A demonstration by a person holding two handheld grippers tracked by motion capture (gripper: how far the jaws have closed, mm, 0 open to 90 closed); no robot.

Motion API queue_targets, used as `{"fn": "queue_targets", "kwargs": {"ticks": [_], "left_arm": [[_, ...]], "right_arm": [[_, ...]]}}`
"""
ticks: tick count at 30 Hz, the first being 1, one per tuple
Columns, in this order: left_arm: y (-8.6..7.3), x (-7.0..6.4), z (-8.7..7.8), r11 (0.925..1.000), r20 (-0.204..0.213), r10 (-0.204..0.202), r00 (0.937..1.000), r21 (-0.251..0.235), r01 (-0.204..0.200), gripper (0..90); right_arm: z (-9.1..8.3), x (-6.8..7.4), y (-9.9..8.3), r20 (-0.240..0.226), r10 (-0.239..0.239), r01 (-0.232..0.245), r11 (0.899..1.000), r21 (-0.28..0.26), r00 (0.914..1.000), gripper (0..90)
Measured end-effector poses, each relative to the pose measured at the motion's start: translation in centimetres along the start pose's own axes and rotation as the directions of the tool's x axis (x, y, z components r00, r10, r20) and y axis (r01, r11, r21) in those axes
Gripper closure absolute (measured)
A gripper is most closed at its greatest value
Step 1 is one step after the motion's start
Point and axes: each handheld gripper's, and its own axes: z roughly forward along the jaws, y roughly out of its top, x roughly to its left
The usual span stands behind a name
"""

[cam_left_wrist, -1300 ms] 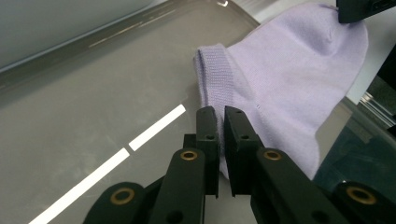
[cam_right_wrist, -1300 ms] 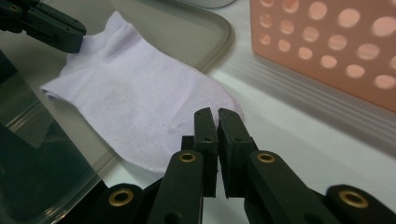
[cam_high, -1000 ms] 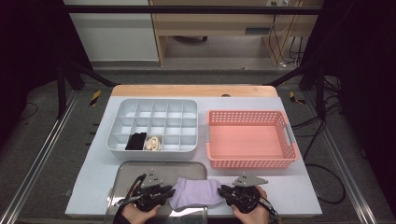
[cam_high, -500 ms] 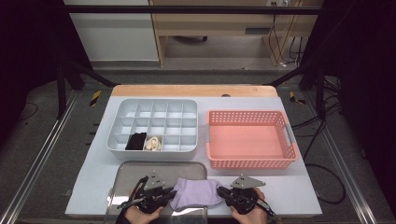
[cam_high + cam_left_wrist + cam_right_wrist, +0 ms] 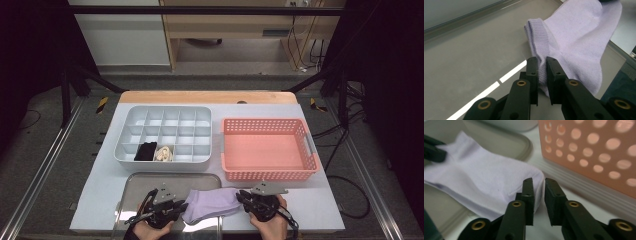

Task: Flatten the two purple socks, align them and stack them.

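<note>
A lilac sock (image 5: 212, 202) lies stretched over the right part of a metal tray (image 5: 170, 176) at the table's front edge. My left gripper (image 5: 183, 209) is shut on its ribbed cuff end. In the left gripper view the jaws (image 5: 542, 62) pinch a fold of the sock (image 5: 574, 37) just above the tray floor. My right gripper (image 5: 242, 200) is shut on the other end. In the right gripper view the sock (image 5: 481, 180) runs off to the left, and its rounded edge sits between the jaws (image 5: 539, 183).
A grey compartment box (image 5: 165, 116) stands behind the tray and holds a black item (image 5: 145, 151) and a cream item (image 5: 163, 154) in its front row. A pink basket (image 5: 267, 150) stands to its right, close behind my right gripper.
Both hands have shifted slightly at the front edge. The sock stays held at both ends between the grippers.
</note>
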Motion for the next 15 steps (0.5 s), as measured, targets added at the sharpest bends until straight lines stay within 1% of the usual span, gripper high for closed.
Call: {"fn": "queue_targets", "kwargs": {"ticks": [2,3,5,6,7,9,10,12,13,15], "left_arm": [[0.0,0.0,0.1,1.0000,0.000,0.002,1.0000,-0.001,-0.002,79.4],[0.0,0.0,0.1,1.0000,-0.001,0.003,1.0000,-0.002,-0.003,79.2],[0.0,0.0,0.1,1.0000,0.001,0.002,1.0000,-0.003,-0.002,79.0],[0.0,0.0,0.1,1.0000,0.001,0.002,1.0000,-0.003,-0.002,79.0],[0.0,0.0,0.1,1.0000,0.002,0.001,1.0000,-0.003,-0.001,79.0],[0.0,0.0,0.1,1.0000,0.003,0.001,1.0000,-0.003,-0.001,79.5],[0.0,0.0,0.1,1.0000,0.002,0.001,1.0000,-0.005,-0.001,79.9],[0.1,-0.1,0.1,1.0000,0.002,0.005,1.0000,-0.004,-0.005,80.3],[0.1,-0.1,0.1,1.0000,0.002,0.006,1.0000,-0.004,-0.006,80.4],[0.1,-0.1,0.2,1.0000,0.002,0.006,1.0000,-0.005,-0.006,80.5]], "right_arm": [[-0.3,-0.3,0.2,-0.010,0.016,-0.016,0.999,-0.030,0.9998,74.5],[-0.3,-0.4,0.3,-0.009,0.023,-0.023,0.999,-0.031,0.9997,74.4],[0.1,-0.5,0.5,-0.009,0.014,-0.015,0.999,-0.031,0.9999,74.0],[0.4,-0.6,0.6,-0.014,0.005,-0.006,1.000,-0.022,0.9999,74.2],[0.7,-0.6,0.6,-0.013,0.000,0.000,1.000,-0.017,0.9999,76.4],[1.1,-0.7,0.7,-0.024,-0.005,0.005,1.000,0.007,0.9997,86.3],[1.1,-0.6,0.7,-0.034,-0.004,0.004,1.000,0.019,0.9994,89.4],[1.0,-0.6,1.0,-0.033,-0.008,0.009,1.000,0.019,0.9994,89.7],[0.9,-0.5,1.2,-0.032,-0.011,0.011,1.000,0.006,0.9994,89.8],[0.7,-0.3,1.6,-0.036,-0.021,0.019,0.998,-0.054,0.9991,89.8]]}}
